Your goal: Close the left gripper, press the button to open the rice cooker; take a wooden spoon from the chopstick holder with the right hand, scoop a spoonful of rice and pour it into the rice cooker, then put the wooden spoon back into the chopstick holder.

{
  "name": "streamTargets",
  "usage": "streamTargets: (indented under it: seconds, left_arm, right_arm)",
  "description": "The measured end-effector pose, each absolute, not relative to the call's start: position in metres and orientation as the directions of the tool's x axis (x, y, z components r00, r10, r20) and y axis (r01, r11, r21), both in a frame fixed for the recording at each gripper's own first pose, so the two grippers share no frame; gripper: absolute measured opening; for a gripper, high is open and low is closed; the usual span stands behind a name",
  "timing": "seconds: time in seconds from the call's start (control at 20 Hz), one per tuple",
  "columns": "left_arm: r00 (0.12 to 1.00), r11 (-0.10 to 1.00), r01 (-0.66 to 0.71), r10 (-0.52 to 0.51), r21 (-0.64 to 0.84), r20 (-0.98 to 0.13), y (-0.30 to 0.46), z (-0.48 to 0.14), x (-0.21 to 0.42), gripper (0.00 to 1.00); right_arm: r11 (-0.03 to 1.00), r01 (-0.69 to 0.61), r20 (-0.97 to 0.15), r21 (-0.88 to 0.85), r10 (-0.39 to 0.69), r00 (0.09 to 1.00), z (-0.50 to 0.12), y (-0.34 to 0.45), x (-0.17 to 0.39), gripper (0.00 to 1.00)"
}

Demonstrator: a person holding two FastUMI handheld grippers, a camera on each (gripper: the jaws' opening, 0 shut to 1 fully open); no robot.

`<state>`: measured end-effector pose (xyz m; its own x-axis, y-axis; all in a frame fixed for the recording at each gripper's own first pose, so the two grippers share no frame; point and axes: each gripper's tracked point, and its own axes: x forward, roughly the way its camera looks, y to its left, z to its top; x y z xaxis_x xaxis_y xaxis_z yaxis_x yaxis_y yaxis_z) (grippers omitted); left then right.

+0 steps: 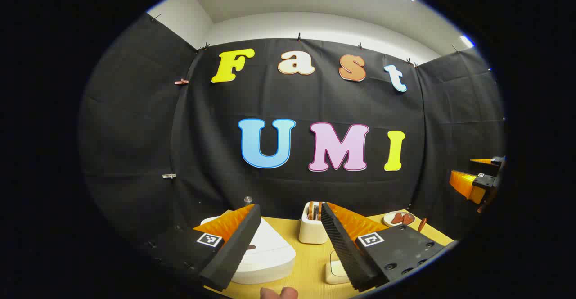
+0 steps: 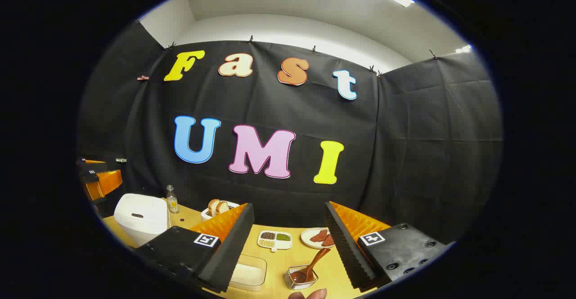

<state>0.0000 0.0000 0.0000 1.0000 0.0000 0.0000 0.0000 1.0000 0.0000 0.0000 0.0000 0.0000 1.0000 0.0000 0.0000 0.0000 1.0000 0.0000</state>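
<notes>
L gripper [image 1: 288, 231] is held with jaws apart above cooker [image 1: 265, 254]; jaws should be brought together 1st, then lid button pressed squarely. R gripper [image 2: 288, 231]: spread wide, nothing held.

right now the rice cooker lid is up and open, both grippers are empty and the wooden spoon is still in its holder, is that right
Not quite: the rice cooker has its lid down and closed, as the right gripper view shows. The rest holds: the left gripper and the right gripper are open and empty, and the wooden spoon sits in its holder.
</notes>
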Motion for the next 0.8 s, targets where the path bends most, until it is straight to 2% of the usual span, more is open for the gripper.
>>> streamTargets:
  seconds: [0.8]
  left_arm:
    - [1.000, 1.000, 0.003, -0.003, 0.009, 0.006, -0.0063, 0.0012, 0.0055, 0.94]
  right_arm:
    - [1.000, -0.003, 0.005, -0.018, 0.004, 1.000, -0.0008, -0.0002, 0.0027, 0.97]
